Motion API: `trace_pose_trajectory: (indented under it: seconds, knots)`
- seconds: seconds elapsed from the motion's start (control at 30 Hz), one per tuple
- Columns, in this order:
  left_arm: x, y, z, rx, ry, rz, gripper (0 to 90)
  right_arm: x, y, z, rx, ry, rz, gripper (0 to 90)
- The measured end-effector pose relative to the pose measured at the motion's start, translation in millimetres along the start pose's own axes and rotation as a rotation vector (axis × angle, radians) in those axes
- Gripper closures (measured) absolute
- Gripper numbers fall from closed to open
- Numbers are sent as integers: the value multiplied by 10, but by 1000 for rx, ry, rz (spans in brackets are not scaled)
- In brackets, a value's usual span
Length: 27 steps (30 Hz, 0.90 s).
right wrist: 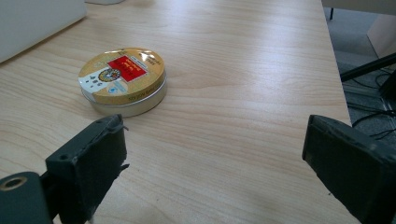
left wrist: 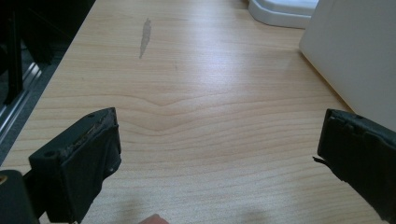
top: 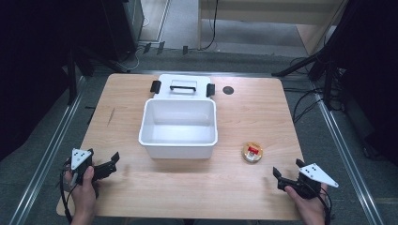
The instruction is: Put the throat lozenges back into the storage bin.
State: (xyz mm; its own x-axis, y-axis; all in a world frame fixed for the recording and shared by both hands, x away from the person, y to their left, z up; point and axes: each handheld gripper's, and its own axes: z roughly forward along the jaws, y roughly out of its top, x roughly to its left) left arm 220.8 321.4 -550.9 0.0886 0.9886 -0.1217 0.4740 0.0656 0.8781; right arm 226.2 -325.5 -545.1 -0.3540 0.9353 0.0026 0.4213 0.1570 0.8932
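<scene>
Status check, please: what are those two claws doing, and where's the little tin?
Left gripper, right gripper: jaws open, empty. Round tin beside white bin. Path clear.

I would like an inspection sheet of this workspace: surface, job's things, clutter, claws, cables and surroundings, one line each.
Surface: light wooden table, with a grey streak and a small dark round spot at the back.
Job's things: open white plastic box, empty; its white lid with black handle and clips lying behind it; round gold tin with red label to the right of the box, closed.
Clutter: nothing seen.
Claws: left claw open, empty; right claw open, empty, the tin ahead of it.
Cables: black cables on the floor at right.
Surroundings: grey floor, dark stands, metal rails.
</scene>
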Motion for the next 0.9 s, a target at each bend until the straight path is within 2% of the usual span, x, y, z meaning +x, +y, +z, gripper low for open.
trace_pose_trajectory:
  seconds: [0.23, 0.33, 0.47, 0.63, 0.67, 0.7, 0.9]
  knots:
    - [1, -1, -3, -2, 2, -4, 0, -35, 24, 6, 12, 8, 43, 127]
    - [1, -1, -6, -2, -1, -2, 0, -31, 52, 30, 45, 7, 25, 129]
    - [1, -7, -11, -7, -4, -7, 0, 11, 117, 91, 131, 28, -28, 129]
    - [4, -9, -14, -11, -7, -8, 0, 71, 280, 179, 252, 47, -99, 133]
    - [4, -9, -14, -11, -7, -8, 0, 71, 280, 179, 252, 47, -99, 133]
    - [3, -8, -15, -9, -5, -7, 0, 117, 369, 228, 322, 62, -140, 134]
    - [5, -7, -9, -5, -9, -10, 0, 226, 555, 350, 495, 130, -248, 135]
